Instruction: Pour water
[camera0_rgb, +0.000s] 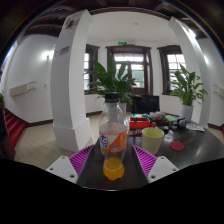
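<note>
Gripping is seen at the narrow setting: the gripper (113, 152) is closed on the bottle (113, 135), with the 2 pink pads (82, 160) pressed to its sides, low on the body, approx. at the orange label. Taken left to right, the risks are as follows. At the far left a white pillar (72, 80) is seen well beyond the table (200, 148); no hazard is expected from it. Next, the bottle is held upright between the fingers, w/ orange liquid visible at its base. Since it is clamped low and most of its height stands above the pads, it could be levered round in the grip once tilted, and the stream would then be misdirected. A slick plastic wall is also judged likely to slip if the squeeze is relaxed, while a thin wall could be crushed and liquid forced out early if it is tightened. Whether the cap is on or off cannot be told; if on, nothing would be poured. Just right of the bottle the yellow-green cup (152, 140) is seen on the table, near the right finger. It looks light, so it could be knocked over by the finger or bottle neck during the tilt, and it could be overshot or overfilled if the tilt is made too fast. Further right, 1 red object (177, 146) lies near the cup, so any spill would prob. reach it. Beyond, a potted plant (188, 88) is seen, well apart.
</note>
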